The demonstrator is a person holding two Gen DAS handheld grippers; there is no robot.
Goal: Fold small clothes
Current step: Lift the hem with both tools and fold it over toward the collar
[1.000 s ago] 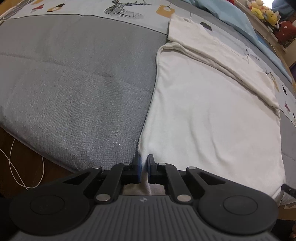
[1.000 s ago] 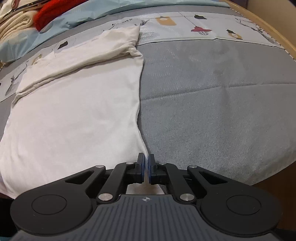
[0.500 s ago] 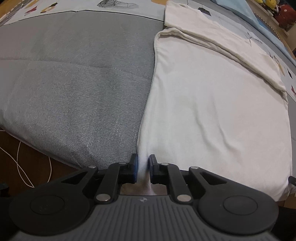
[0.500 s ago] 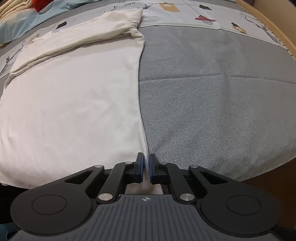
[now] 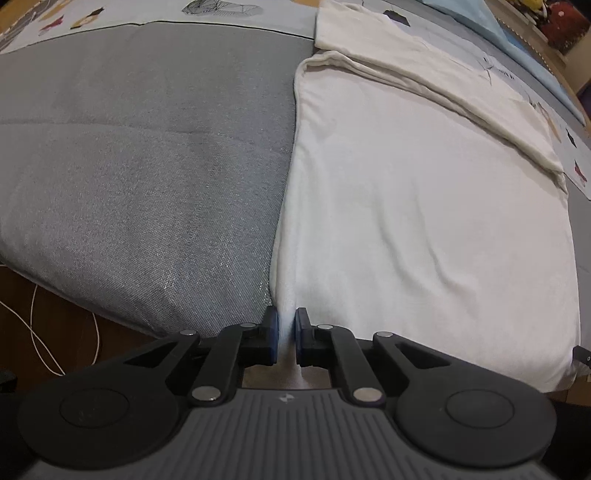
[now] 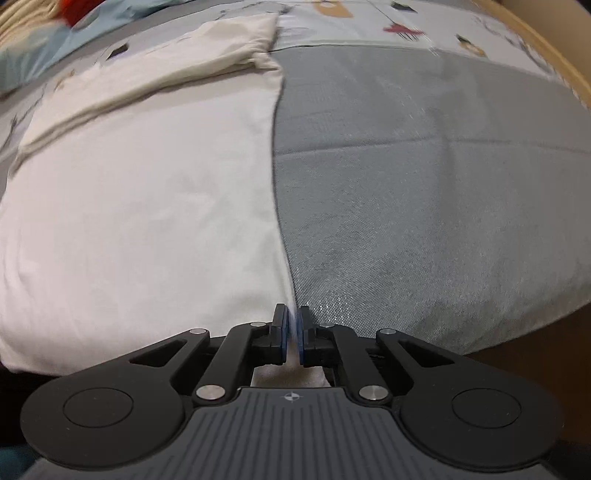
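Observation:
A white garment [image 5: 417,206] lies flat on a grey bed cover [image 5: 140,177], with a folded band along its far side. My left gripper [image 5: 285,334] is shut on the garment's near left corner, white cloth showing between the blue pads. In the right wrist view the same garment [image 6: 140,206] fills the left half. My right gripper [image 6: 293,334] is shut on its near right corner at the cover's [image 6: 424,206] front edge.
A printed sheet [image 5: 240,9] and a light blue blanket [image 5: 480,14] lie beyond the garment. A white cable [image 5: 37,332] lies on the brown floor at left. The bed's wooden rim [image 6: 554,62] curves at far right.
Both grippers have moved forward over the bed while holding the near corners. The far sheet has slid towards the top of both views. The left pads stand slightly wider apart around the cloth.

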